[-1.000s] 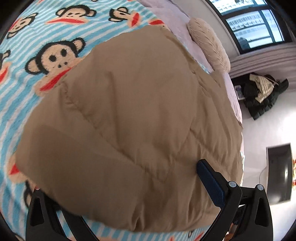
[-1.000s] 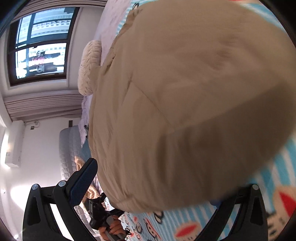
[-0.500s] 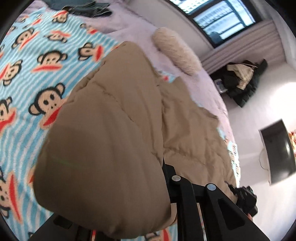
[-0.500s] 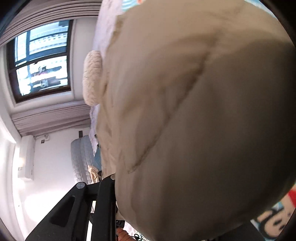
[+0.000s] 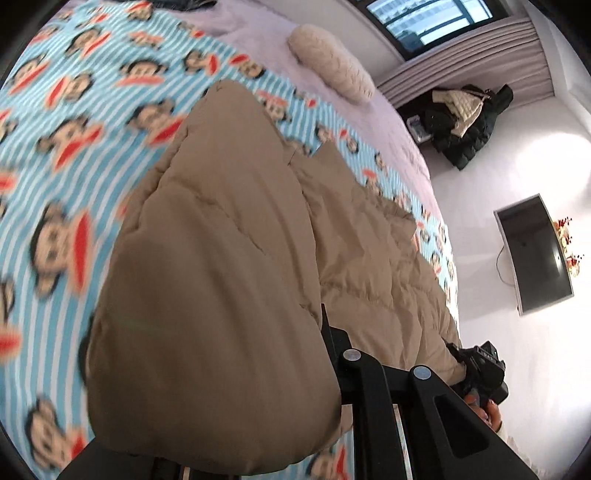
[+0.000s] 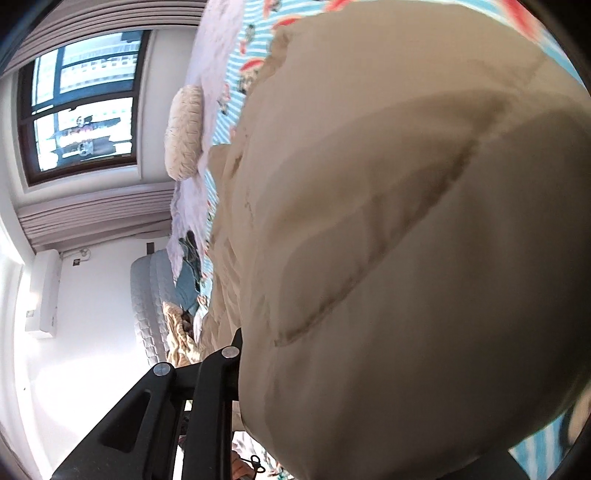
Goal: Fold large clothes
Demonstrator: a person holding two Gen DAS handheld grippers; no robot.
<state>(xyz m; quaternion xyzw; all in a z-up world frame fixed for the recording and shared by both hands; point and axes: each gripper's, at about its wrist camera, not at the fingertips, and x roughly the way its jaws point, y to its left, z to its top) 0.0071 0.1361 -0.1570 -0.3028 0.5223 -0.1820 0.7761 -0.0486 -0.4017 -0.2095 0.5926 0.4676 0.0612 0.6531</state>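
Observation:
A large tan padded coat [image 5: 229,229] lies on a bed with a blue striped monkey-print sheet [image 5: 66,122]. My left gripper [image 5: 258,424] is shut on the coat's near edge and holds it lifted; the puffy fabric hides the fingertips and one black finger [image 5: 354,373] shows at its right. The right gripper [image 5: 476,365] shows far right in this view at the coat's other edge. In the right wrist view the coat [image 6: 406,229] fills the frame. My right gripper [image 6: 332,417] is shut on it, with one finger [image 6: 218,373] visible at the left.
A cream knitted pillow [image 5: 332,70] lies at the bed's far side under a window [image 5: 424,22]. Dark clothes [image 5: 465,122] are piled by the wall, and a monitor [image 5: 535,254] hangs at the right. More clothes [image 6: 184,325] and a padded headboard [image 6: 147,306] sit beyond the coat.
Both grippers went from open around the coat's edge to shut on it and lifted it. The fabric now bulges close to both cameras, and the views have swung upward.

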